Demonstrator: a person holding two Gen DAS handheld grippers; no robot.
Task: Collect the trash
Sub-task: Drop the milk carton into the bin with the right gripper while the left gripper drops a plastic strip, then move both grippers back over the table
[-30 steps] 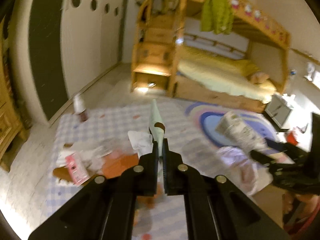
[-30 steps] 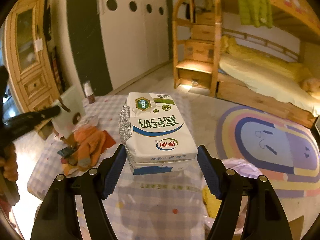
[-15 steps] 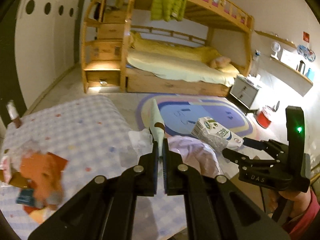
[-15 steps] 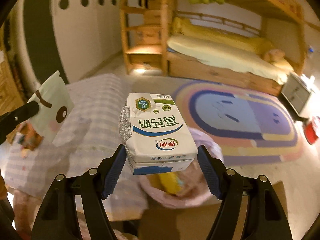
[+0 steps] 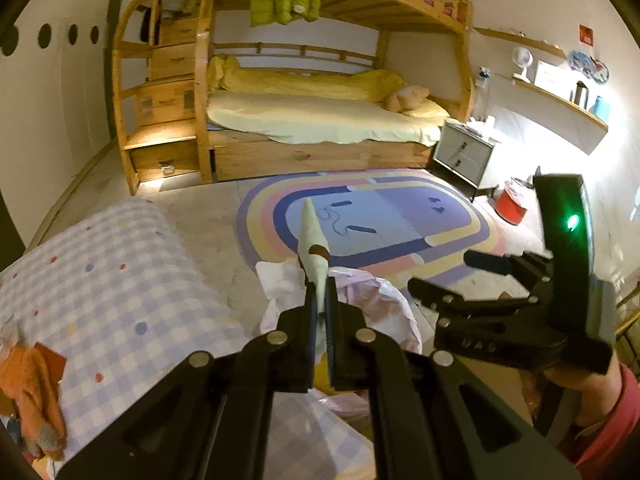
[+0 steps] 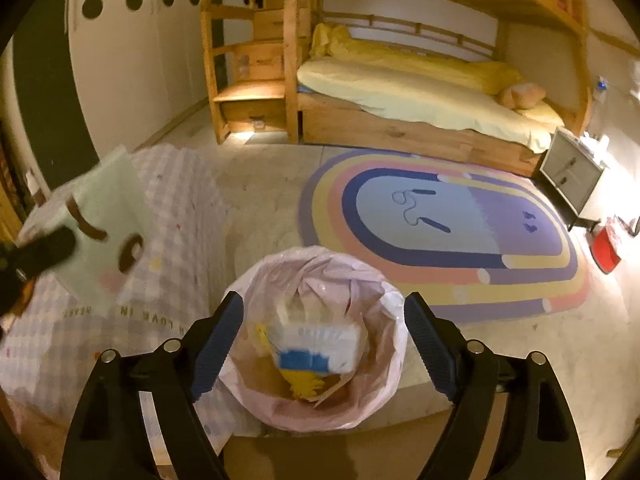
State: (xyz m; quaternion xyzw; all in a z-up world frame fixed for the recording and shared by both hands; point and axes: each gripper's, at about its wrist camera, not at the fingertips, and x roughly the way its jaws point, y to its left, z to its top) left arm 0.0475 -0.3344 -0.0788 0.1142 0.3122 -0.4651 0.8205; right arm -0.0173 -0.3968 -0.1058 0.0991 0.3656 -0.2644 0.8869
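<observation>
My left gripper (image 5: pixel 319 292) is shut on a pale green paper wrapper (image 5: pixel 313 240) with a brown face print, seen edge-on; it shows flat in the right wrist view (image 6: pixel 106 232) over the table. My right gripper (image 6: pixel 323 336) is open and empty above a bin lined with a pink bag (image 6: pixel 384 320). The white and blue milk carton (image 6: pixel 316 346) lies inside the bin on yellow trash. The right gripper also shows in the left wrist view (image 5: pixel 448 276), open, beside the bag (image 5: pixel 376 300).
A table with a checked cloth (image 5: pixel 112 280) stands at left, with orange trash (image 5: pixel 32 392) at its near left. A rainbow rug (image 6: pixel 444 232) lies beyond the bin. A bunk bed (image 6: pixel 420 92), a grey nightstand (image 6: pixel 572 176) and a red bucket (image 6: pixel 606 248) stand farther off.
My right gripper opened over the bin and the milk carton dropped into it. My left gripper swung right with the wrapper, from the table toward the bin.
</observation>
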